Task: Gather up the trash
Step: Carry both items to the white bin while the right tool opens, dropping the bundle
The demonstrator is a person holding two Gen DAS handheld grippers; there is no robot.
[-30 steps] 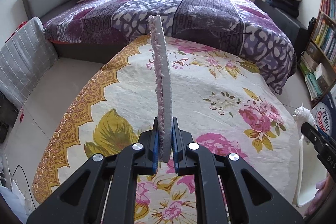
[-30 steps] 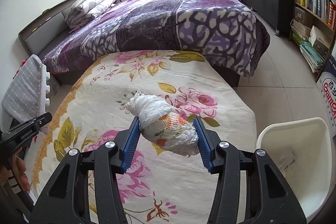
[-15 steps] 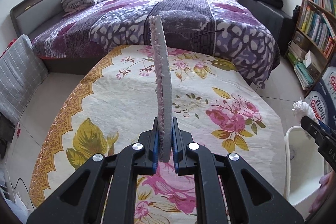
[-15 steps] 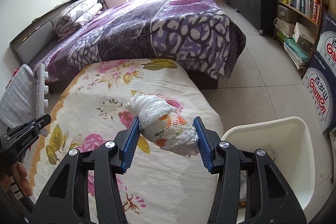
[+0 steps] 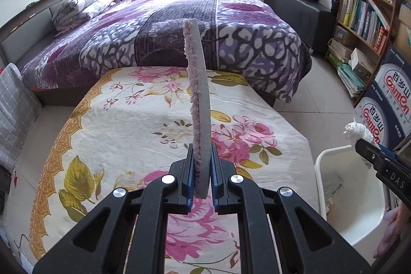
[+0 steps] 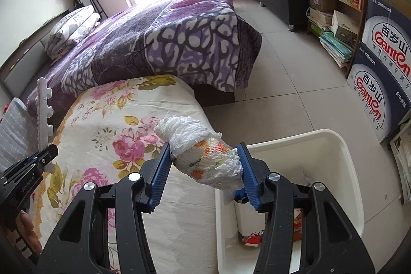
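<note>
Both grippers have been carried rightward since the earlier frames, so that the white bin, formerly at the edge of view, now sits under the right one.

At the left, the left gripper (image 5: 201, 177) is closed on a foam mat piece (image 5: 197, 99), which is held on edge with its long axis running straight out along the fingers, over the floral table cover (image 5: 123, 125). The same piece is seen from the right wrist camera as a toothed white strip (image 6: 42, 109), well apart from the bin.

Further right, the right gripper (image 6: 204, 171) is clamped on a crumpled tissue wad (image 6: 205, 156), whose long axis lies across the fingers, the twisted white end pointing left. The wad is held just over the near left rim of the white bin (image 6: 344, 150), in which some wrappers are already seen.

The right hand is judged the nearer to the bin; a short shift rightward appears to be needed before release, lest the wad be dropped on the rim.
</note>
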